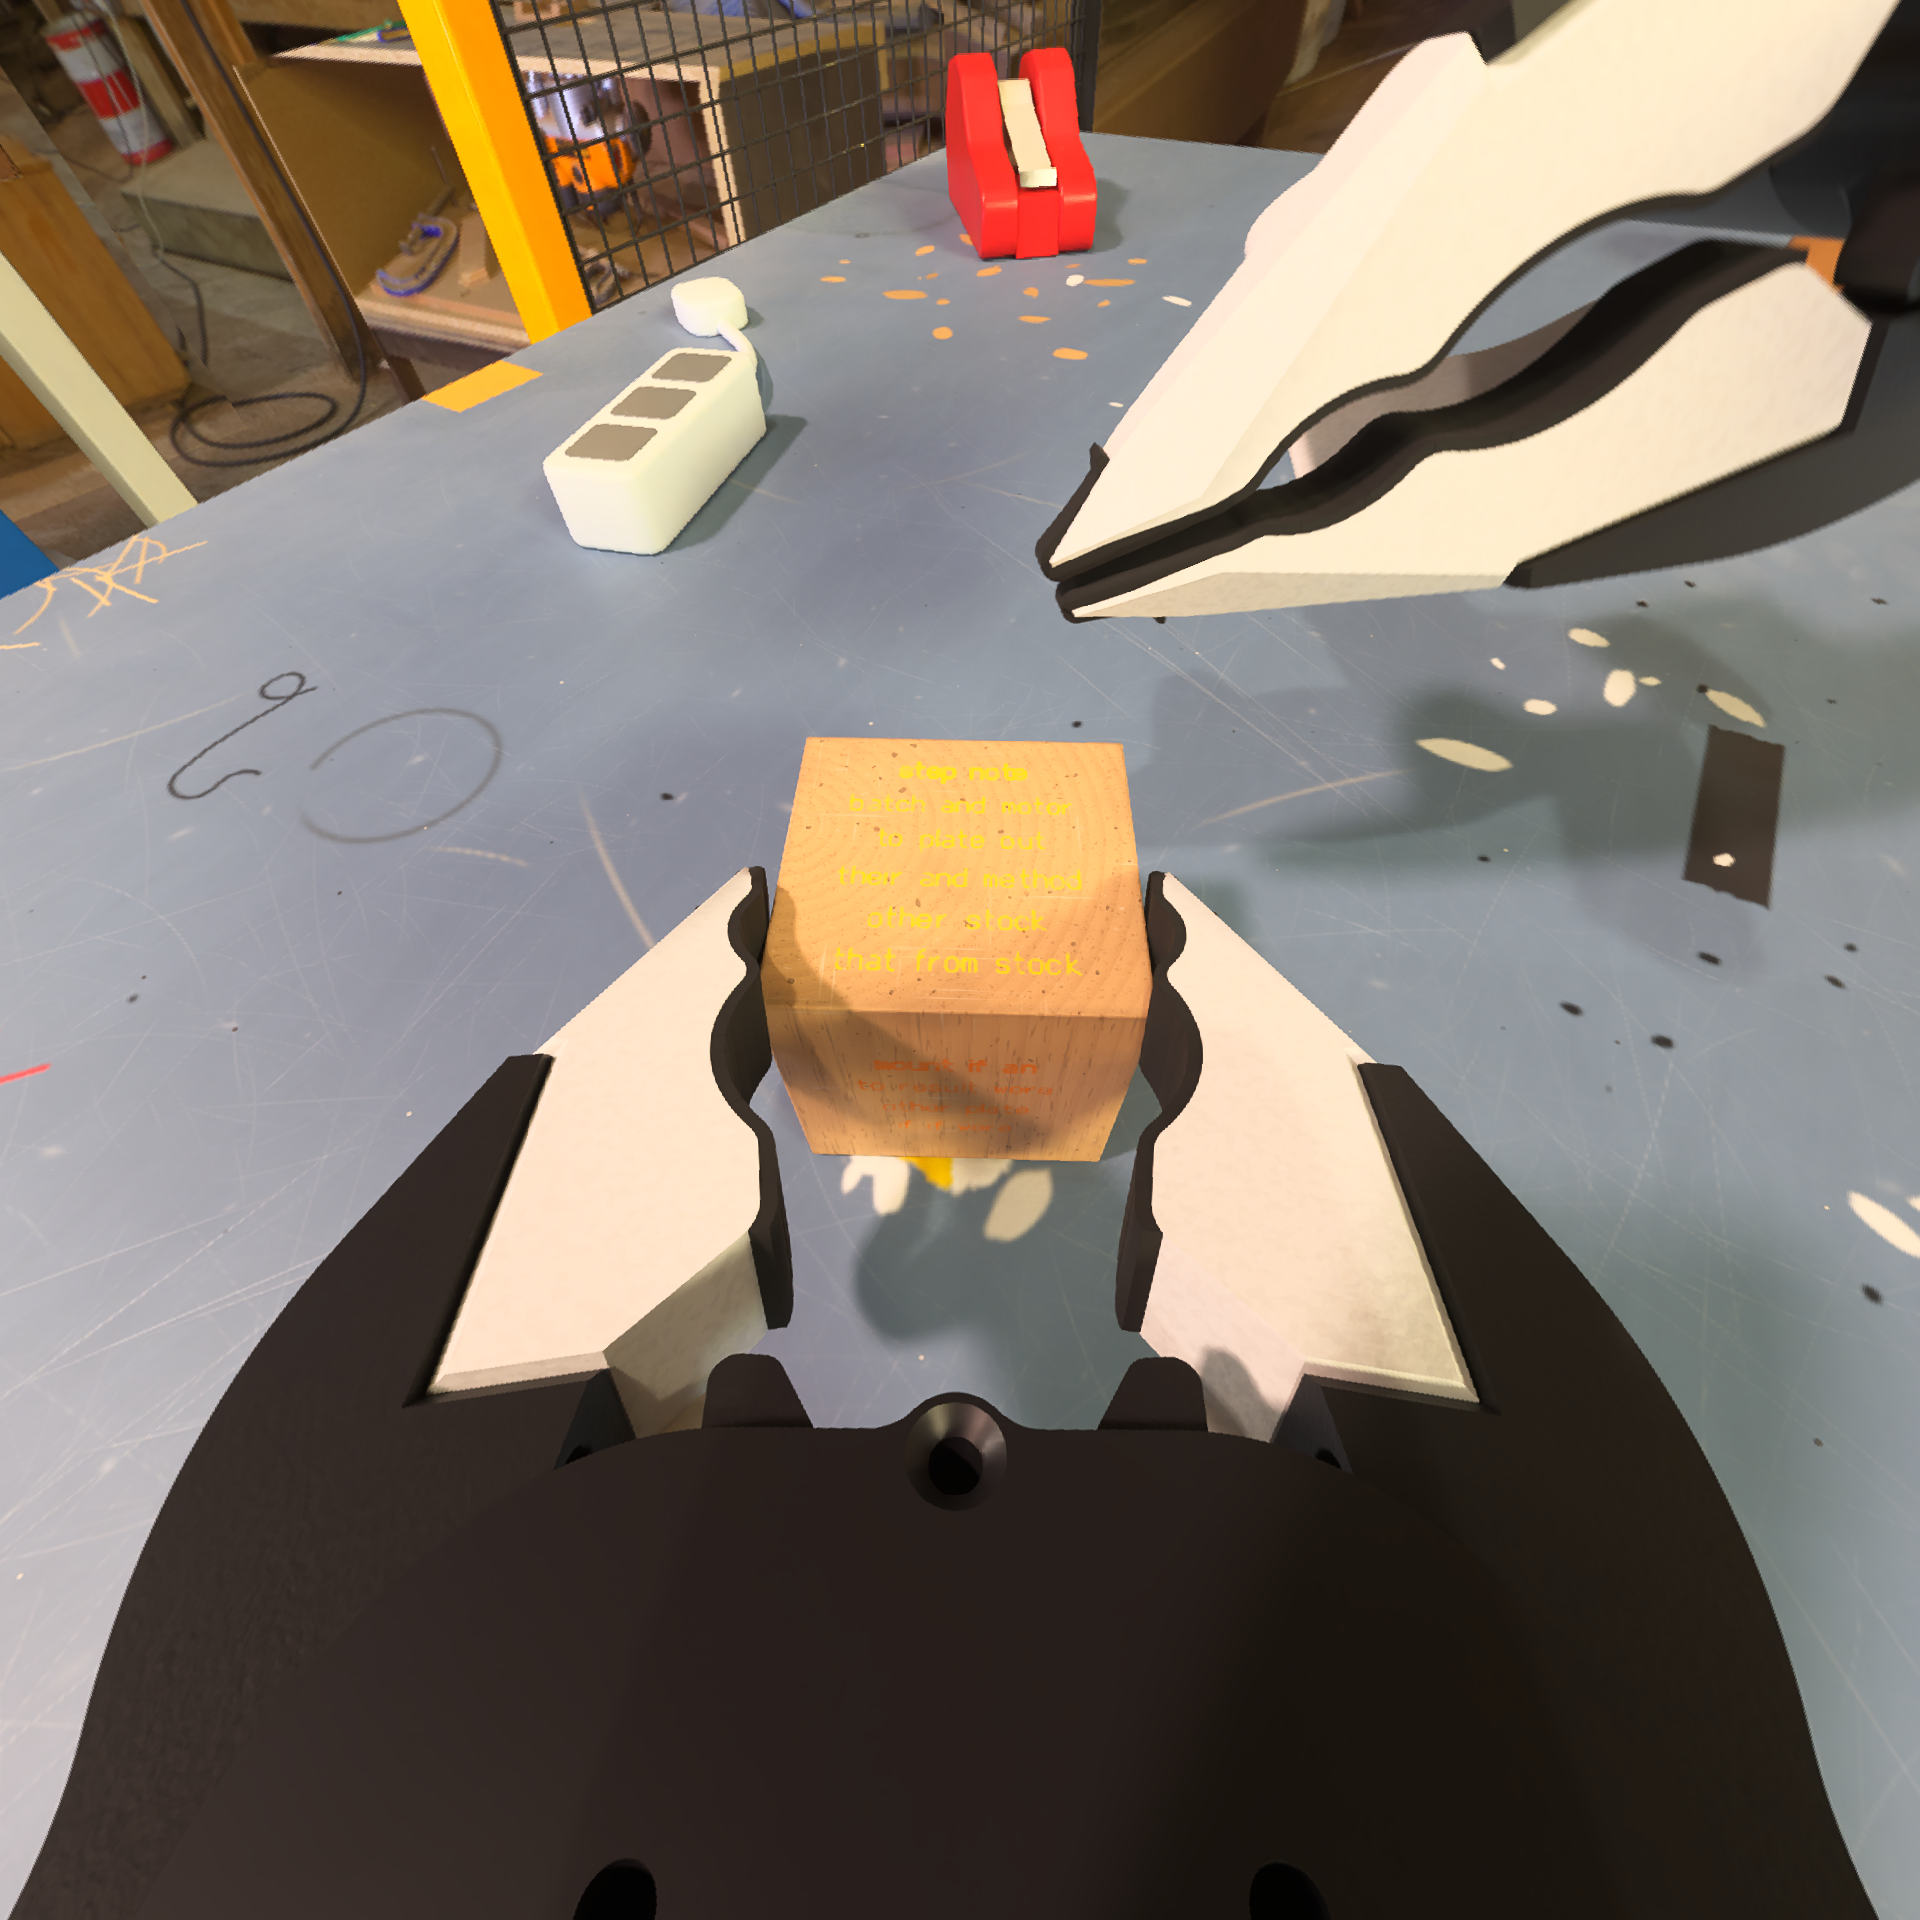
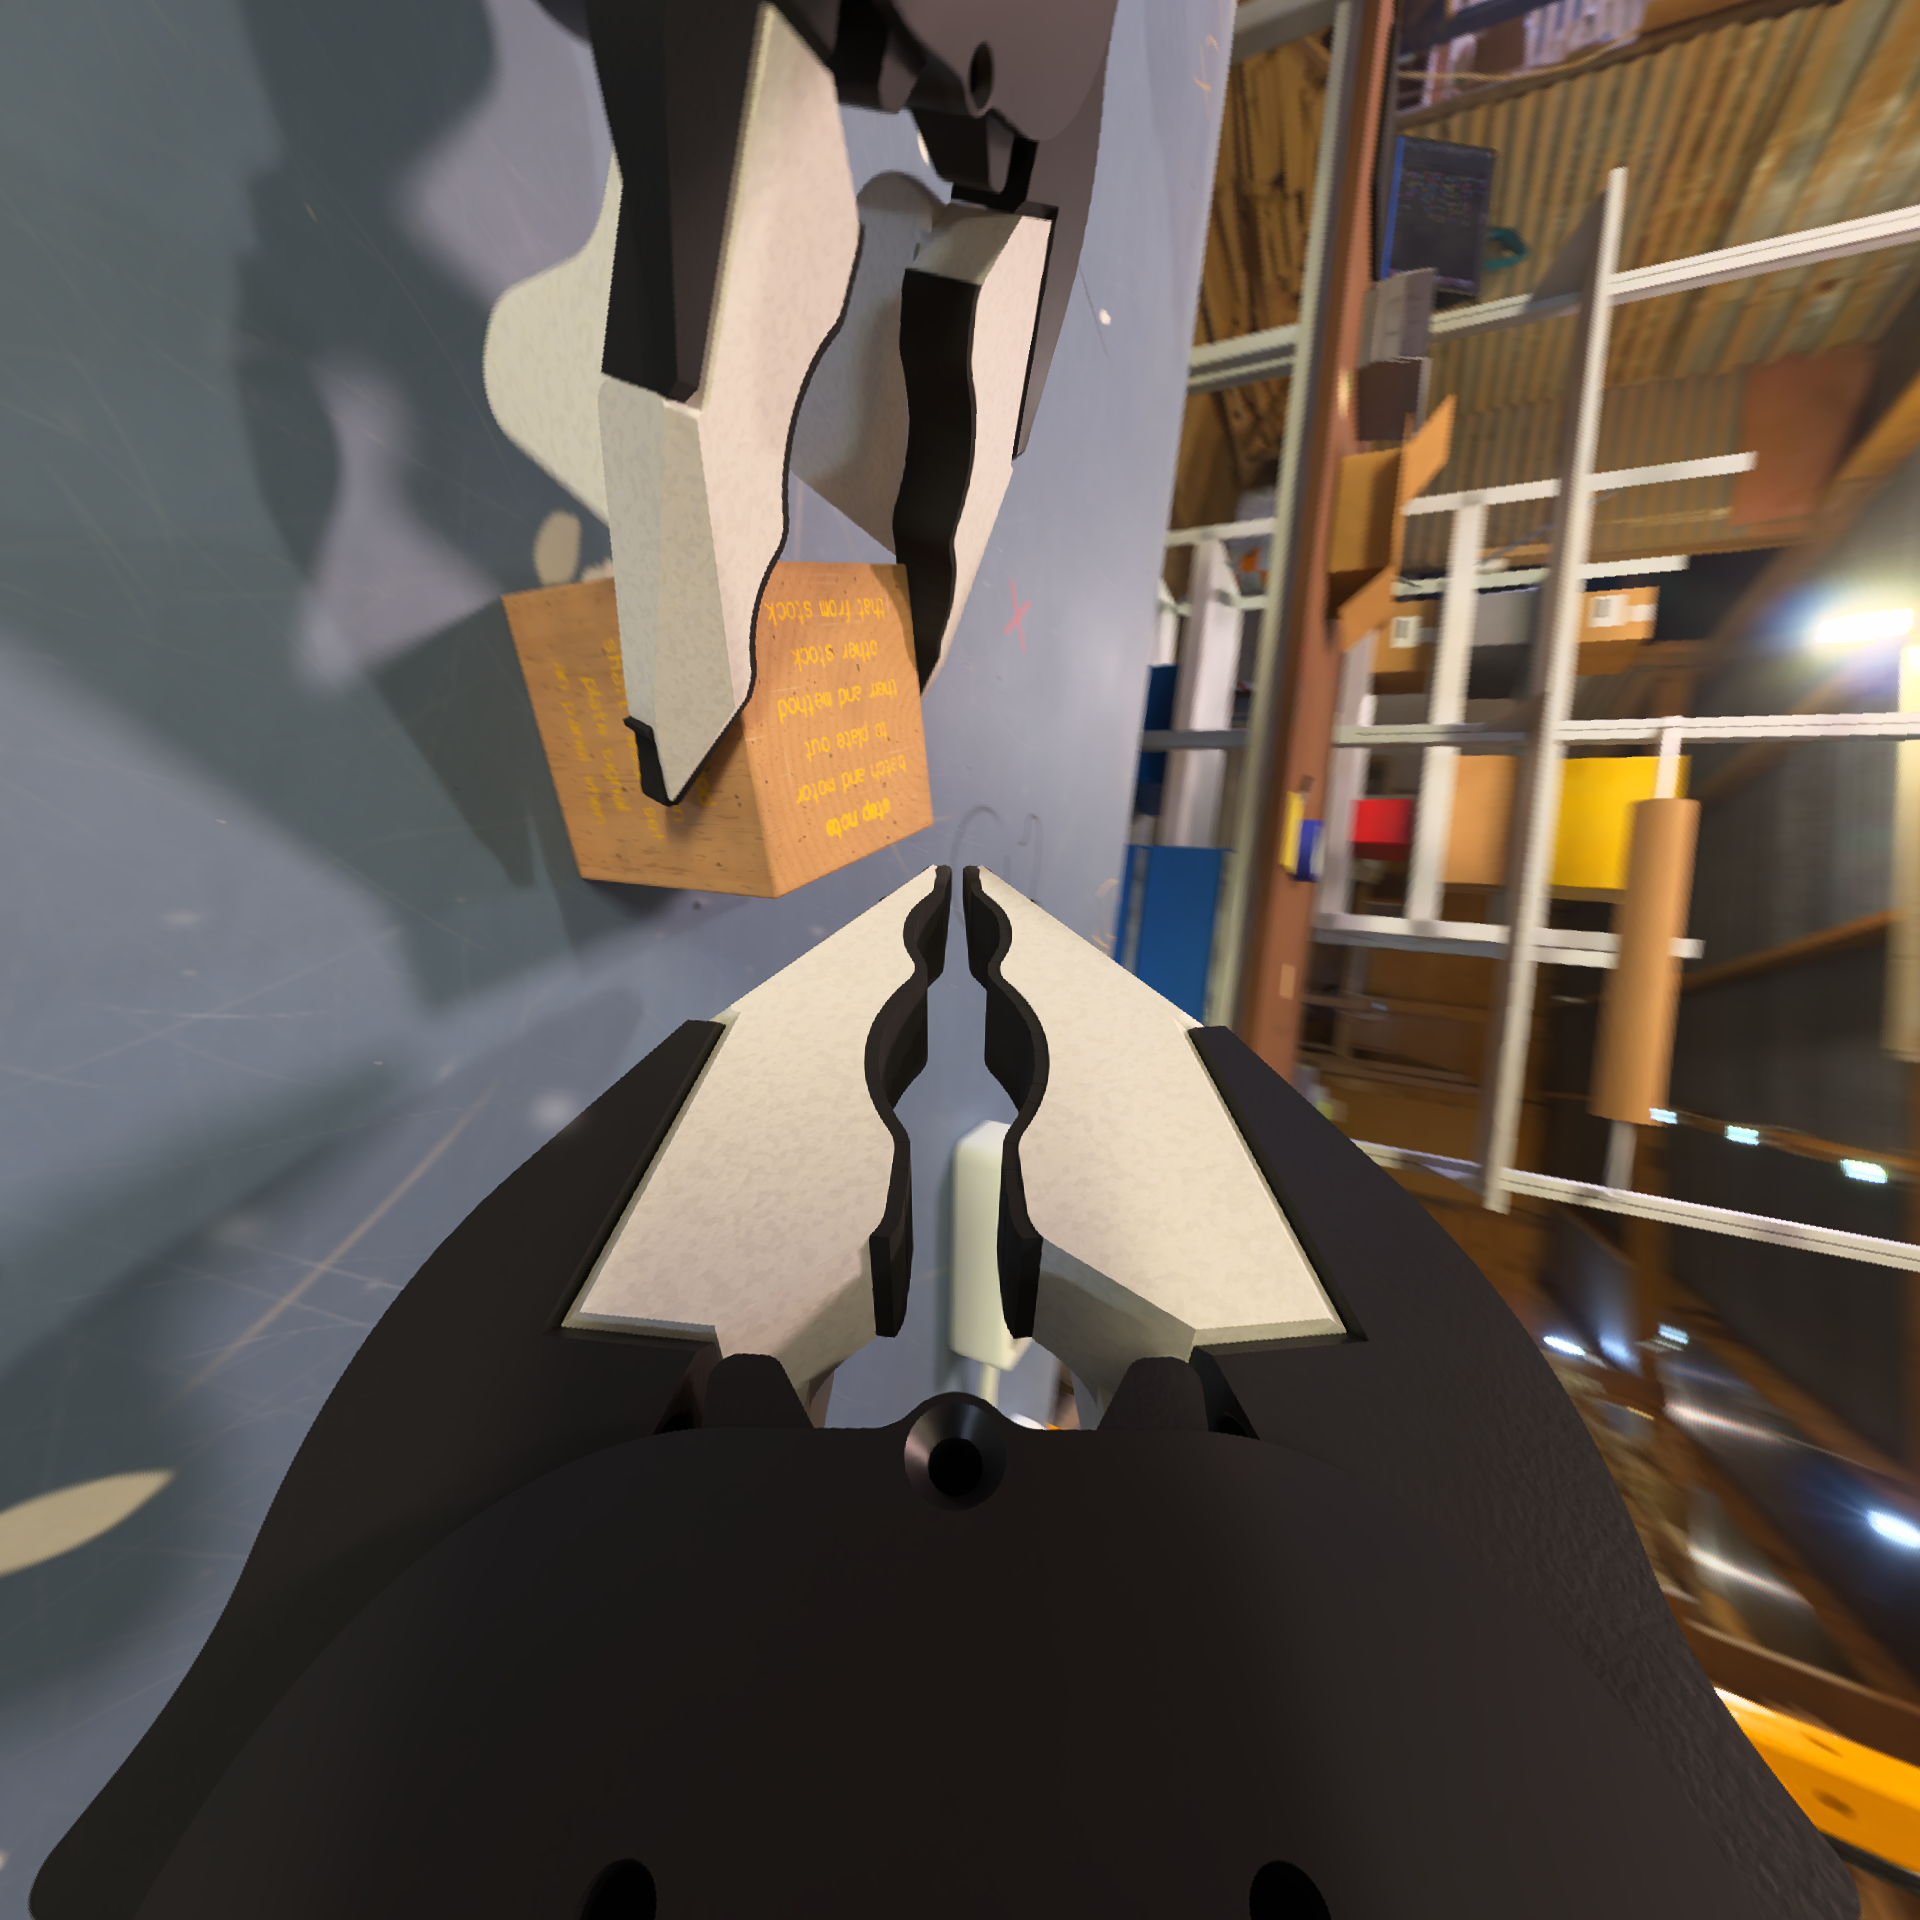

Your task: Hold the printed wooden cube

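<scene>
Scuffed blue table (image 1: 312, 935); mesh fence (image 1: 727, 104) behind.

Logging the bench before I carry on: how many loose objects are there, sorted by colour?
Tan: 1, the printed wooden cube, gripped between the left gripper's fingers.
White: 1, the white three-socket power strip on the blue-grey table.
Red: 1, the red plastic tape dispenser at the far edge.
Total: 3.

Cube (image 1: 956, 935) on table (image 1: 312, 1039); power strip (image 1: 655, 462) beyond it to left, tape dispenser (image 1: 1018, 156) farther back
</scene>
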### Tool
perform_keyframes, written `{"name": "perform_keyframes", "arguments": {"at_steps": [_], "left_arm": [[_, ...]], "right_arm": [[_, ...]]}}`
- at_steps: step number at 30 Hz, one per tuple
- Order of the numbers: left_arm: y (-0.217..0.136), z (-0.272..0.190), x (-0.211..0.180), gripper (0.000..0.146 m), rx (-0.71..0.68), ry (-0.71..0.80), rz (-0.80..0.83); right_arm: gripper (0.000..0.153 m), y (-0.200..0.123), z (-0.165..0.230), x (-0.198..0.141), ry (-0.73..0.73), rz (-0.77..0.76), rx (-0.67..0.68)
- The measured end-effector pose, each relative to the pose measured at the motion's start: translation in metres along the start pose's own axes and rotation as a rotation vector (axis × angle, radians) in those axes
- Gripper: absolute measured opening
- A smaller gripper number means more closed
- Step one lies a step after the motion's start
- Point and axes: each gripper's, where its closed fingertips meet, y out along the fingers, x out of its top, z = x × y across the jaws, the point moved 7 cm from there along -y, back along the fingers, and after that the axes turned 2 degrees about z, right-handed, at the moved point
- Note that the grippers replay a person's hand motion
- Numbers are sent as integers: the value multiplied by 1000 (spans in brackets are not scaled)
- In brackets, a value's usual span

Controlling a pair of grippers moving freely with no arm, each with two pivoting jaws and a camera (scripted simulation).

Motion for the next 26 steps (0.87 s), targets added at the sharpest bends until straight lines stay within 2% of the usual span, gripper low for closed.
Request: {"name": "perform_keyframes", "arguments": {"at_steps": [4, 10, 12, 14, 18, 21, 23, 24, 26], "left_arm": [[0, 0, 0, 72, 2, 5, 1], [0, -2, 1, 72, 13, 43, -2], [0, -3, 1, 72, 28, 64, -4], [0, -3, 2, 72, 31, 74, -6], [0, -2, 1, 72, 38, 84, -5], [-1, -6, 2, 72, 40, 160, -8], [-1, -10, 3, 72, 53, 218, -12], [0, -10, 3, 72, 51, 198, -21], [2, -10, 3, 72, 52, 162, -25]], "right_arm": [[1, 2, 9, 7, -168, 100, -167], [0, 1, 21, 10, -129, 174, -359], [0, 1, 22, 10, -128, 178, -369], [0, 0, 18, 10, -92, 170, -288], [1, -3, -1, 11, -34, 162, -42], [2, -11, -31, 11, 26, 157, 58], [2, -14, -41, 10, 69, 159, 188], [2, -15, -42, 9, 51, 163, 217], [3, -14, -38, 10, -10, 185, 186]]}}
